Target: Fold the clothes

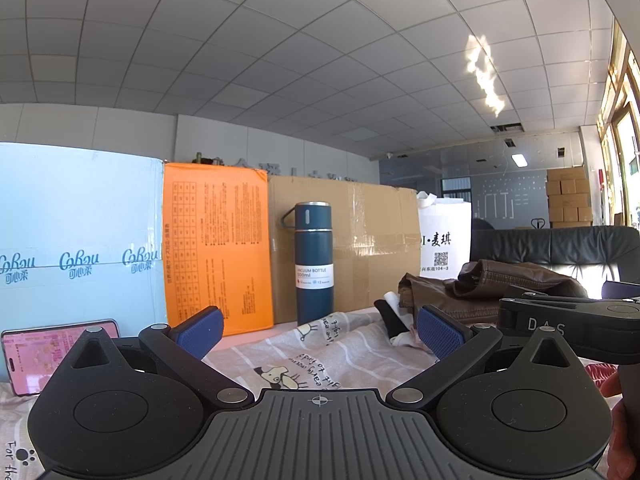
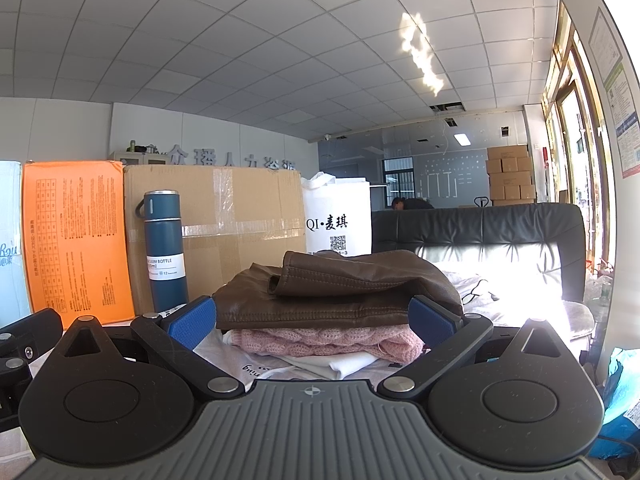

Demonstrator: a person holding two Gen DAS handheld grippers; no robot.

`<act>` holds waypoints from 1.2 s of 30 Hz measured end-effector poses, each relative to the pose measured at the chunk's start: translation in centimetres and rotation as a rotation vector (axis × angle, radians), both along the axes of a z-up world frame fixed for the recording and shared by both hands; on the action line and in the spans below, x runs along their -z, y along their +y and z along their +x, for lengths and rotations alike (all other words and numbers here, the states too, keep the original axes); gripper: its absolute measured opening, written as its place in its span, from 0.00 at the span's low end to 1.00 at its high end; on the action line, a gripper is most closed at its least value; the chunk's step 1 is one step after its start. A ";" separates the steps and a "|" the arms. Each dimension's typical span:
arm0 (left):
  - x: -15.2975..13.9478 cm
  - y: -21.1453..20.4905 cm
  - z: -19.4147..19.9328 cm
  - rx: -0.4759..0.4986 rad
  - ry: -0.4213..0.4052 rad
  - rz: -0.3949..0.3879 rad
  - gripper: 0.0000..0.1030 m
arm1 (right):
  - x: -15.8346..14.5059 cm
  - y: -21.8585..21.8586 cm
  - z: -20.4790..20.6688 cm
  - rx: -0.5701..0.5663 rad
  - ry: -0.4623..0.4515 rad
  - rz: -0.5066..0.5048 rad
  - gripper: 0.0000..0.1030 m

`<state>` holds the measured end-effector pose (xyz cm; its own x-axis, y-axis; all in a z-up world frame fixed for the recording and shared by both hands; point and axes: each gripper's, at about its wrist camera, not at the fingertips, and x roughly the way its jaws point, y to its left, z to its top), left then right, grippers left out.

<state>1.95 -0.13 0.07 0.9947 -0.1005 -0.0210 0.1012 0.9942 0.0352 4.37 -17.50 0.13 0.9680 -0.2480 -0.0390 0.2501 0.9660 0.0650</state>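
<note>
A stack of folded clothes sits ahead of my right gripper (image 2: pixel 314 326): a brown leather jacket (image 2: pixel 332 292) on top, a pink knit sweater (image 2: pixel 332 342) under it, white garments (image 2: pixel 340 362) at the bottom. The right gripper is open and empty, its blue pads level with the stack's two sides. My left gripper (image 1: pixel 318 334) is open and empty above a pale printed cloth (image 1: pixel 320 354) with dog cartoons. The brown jacket (image 1: pixel 480 288) shows at the right in the left wrist view, with a black and white item (image 1: pixel 394 322) beside it.
A blue vacuum bottle (image 1: pixel 314 264) stands before a cardboard box (image 1: pixel 372 240), an orange box (image 1: pixel 216 240) and a pale blue box (image 1: pixel 80 236). A phone (image 1: pixel 28 356) leans at the left. A white bag (image 2: pixel 340 216) and a black sofa (image 2: pixel 500 232) stand behind the stack.
</note>
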 end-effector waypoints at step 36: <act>0.0 0.0 -0.1 0.000 0.000 0.000 1.00 | 0.0 0.1 0.3 -0.001 -0.001 0.000 1.00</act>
<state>1.81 -0.11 0.09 0.9947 -0.1010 -0.0208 0.1017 0.9942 0.0355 4.68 -17.44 0.12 0.9683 -0.2468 -0.0381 0.2488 0.9664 0.0648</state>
